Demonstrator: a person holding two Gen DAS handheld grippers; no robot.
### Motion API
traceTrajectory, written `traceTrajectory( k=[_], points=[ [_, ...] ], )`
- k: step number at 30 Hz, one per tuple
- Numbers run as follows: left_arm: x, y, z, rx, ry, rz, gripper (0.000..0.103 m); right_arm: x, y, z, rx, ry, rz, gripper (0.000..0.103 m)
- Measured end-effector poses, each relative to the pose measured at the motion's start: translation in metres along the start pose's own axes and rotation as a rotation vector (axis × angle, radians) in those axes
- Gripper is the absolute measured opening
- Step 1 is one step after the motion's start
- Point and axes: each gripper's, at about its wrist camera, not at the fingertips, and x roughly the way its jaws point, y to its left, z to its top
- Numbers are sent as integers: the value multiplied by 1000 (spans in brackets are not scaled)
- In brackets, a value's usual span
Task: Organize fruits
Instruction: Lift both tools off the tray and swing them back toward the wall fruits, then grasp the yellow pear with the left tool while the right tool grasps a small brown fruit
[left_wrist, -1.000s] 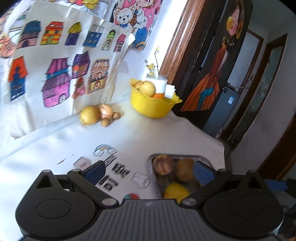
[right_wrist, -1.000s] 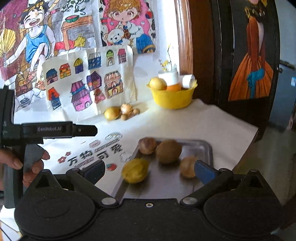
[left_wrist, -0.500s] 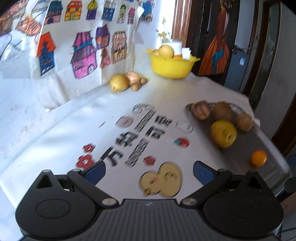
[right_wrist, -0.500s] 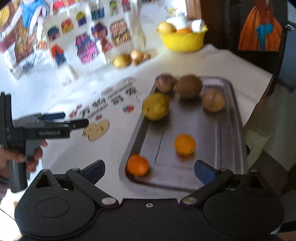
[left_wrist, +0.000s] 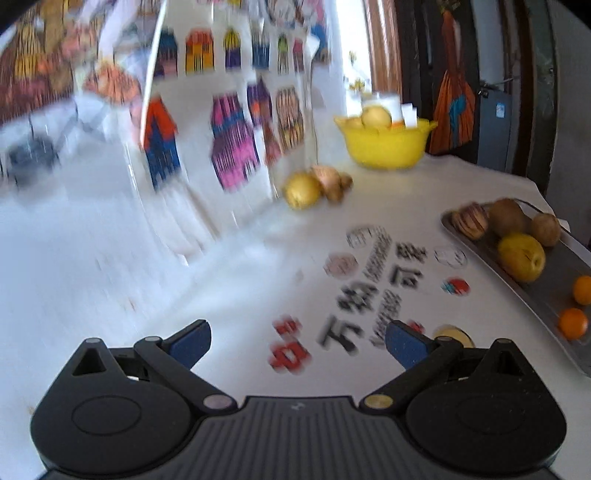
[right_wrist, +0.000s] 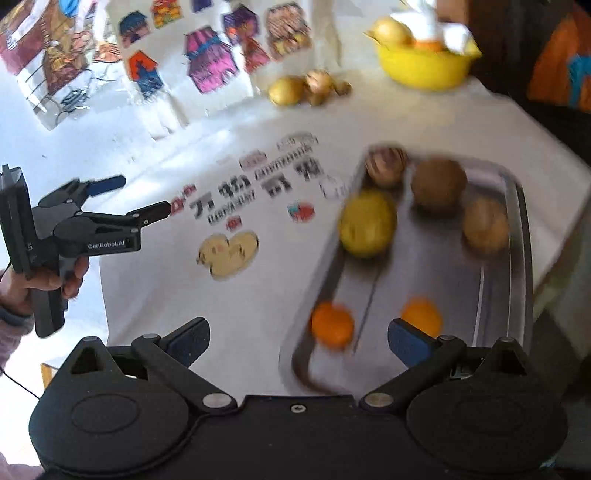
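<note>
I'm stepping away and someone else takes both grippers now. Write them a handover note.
Left gripper: jaws open, holding nothing, over the printed white tablecloth.
Right gripper: jaws open, holding nothing, above the near end of the metal tray.
On the tray: two oranges at the near end; a yellow apple and three brown fruits at the far end.
Off the tray: a yellow fruit and small brown pieces by the drawings; a yellow bowl holding more fruit.
Done: six fruits lie on the tray.
Left: probably the loose pile by the wall and the bowl's fruit.
</note>
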Motion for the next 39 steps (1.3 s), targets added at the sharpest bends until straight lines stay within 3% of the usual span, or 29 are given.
traceTrajectory(
  k=[6,10,13,18,21,32,39],
  points=[
    [-1,3,23,182,-153,71,103,-4,-2,67,-243,-50,-33,102],
    [8,0,41,298,-212,103,103,1,-6,105,-390,-135,-73,102],
    [22,-3,54,331,-212,101,103,16,-7,129,-527,-216,-128,102],
    [57,-12,68,410,-177,89,103,57,-11,153,-733,-277,-263,102],
    [80,-21,74,485,-156,73,103,83,-21,165,-818,-300,-276,101],
    [153,-47,103,787,-141,35,103,158,-52,218,-800,-277,-164,75],
    [189,-46,114,838,-68,41,100,193,-51,235,-811,-271,-146,62]
  ],
)
